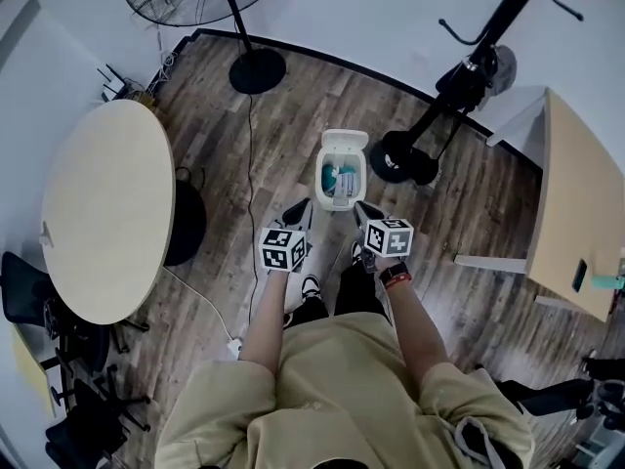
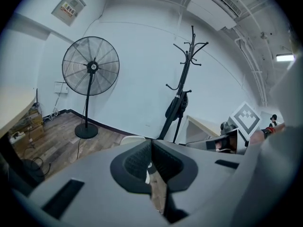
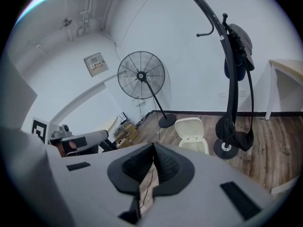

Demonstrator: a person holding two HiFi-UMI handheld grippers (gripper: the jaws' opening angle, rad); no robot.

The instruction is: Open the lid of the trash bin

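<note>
Bin [image 1: 344,145] of cream plastic stands lid-up; left tongs [image 2: 151,143] and right tongs [image 3: 153,149] closed, empty.

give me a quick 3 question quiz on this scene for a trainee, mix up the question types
1. True or false: the lid of the trash bin is shut.
2. In the head view, what stands just right of the bin? A) a ladder B) coat rack base C) a fridge
3. Fill in: the left claw and right claw are both ____, with nothing between their jaws.

Key: 1 false, the lid stands open. 2 B. 3 shut.
</note>
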